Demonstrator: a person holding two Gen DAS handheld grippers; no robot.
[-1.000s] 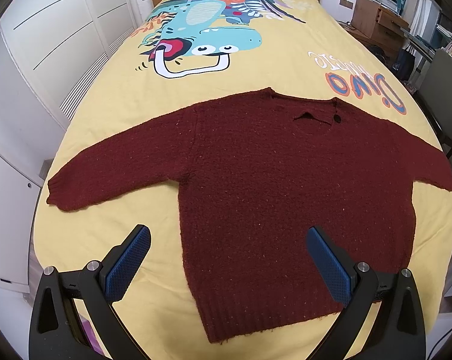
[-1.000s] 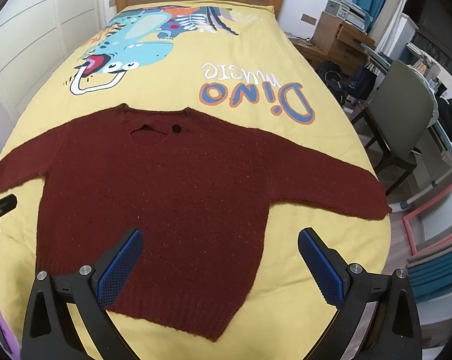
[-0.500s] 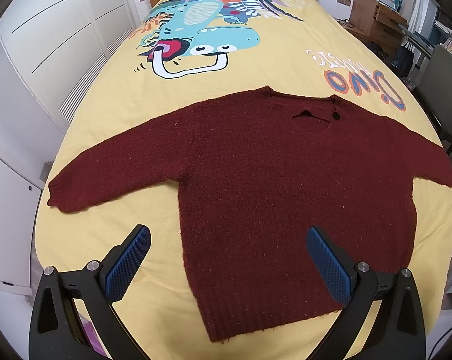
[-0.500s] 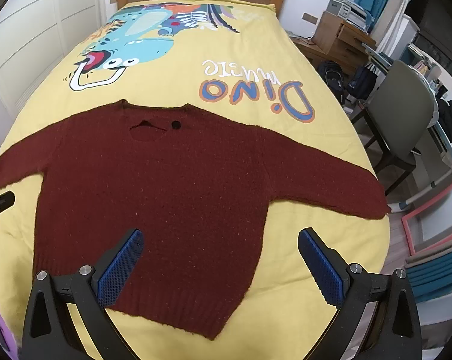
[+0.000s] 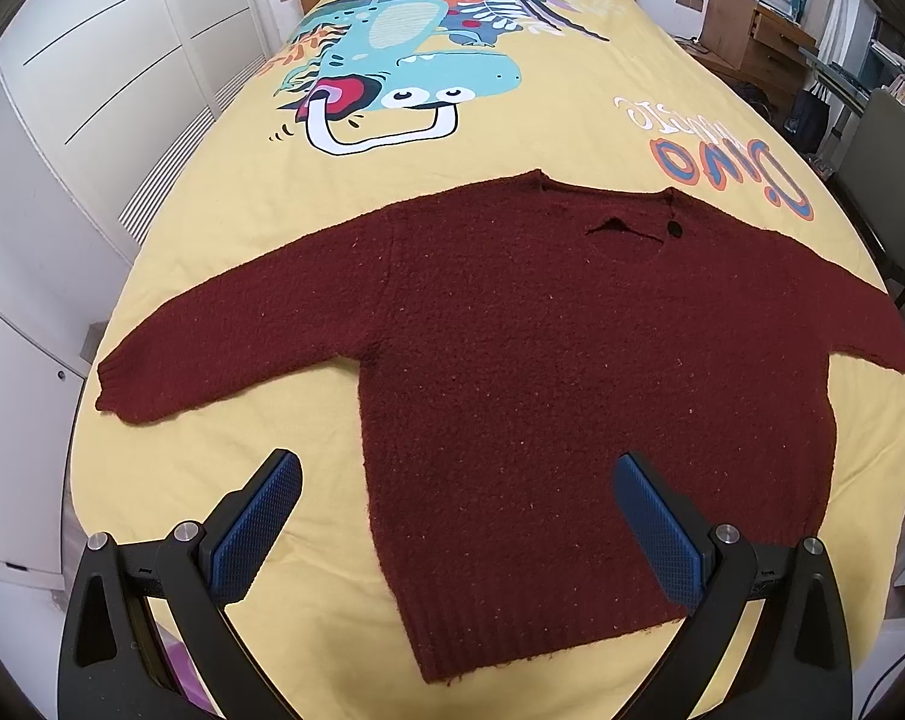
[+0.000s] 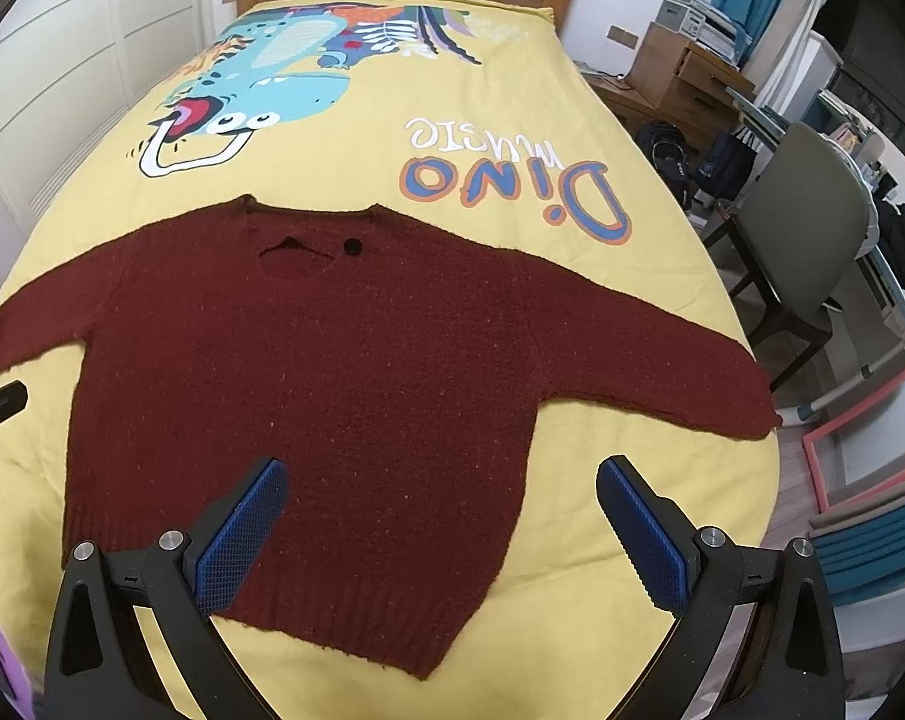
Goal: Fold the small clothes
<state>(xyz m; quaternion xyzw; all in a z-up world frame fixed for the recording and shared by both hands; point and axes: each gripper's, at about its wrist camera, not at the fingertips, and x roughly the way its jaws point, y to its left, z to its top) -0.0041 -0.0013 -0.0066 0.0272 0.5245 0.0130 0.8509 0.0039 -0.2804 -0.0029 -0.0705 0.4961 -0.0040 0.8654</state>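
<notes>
Little has moved since the earlier frames. The sweater (image 5: 548,372) is spread flat on the bed (image 5: 224,228), neck at 12 o'clock, unfolded. Both grippers (image 5: 455,531) (image 6: 440,525) are held above with jaws spread, empty. All folds remain.

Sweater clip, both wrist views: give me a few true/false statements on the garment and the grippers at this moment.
1. The sweater lies flat with both sleeves spread out. True.
2. The left gripper is shut on the hem. False: it is open, holding nothing.
3. The sweater rests on a yellow bedspread. True.
4. The right gripper grips a sleeve. False: open and empty.
5. The sweater is folded in half. False: it is unfolded.
</notes>
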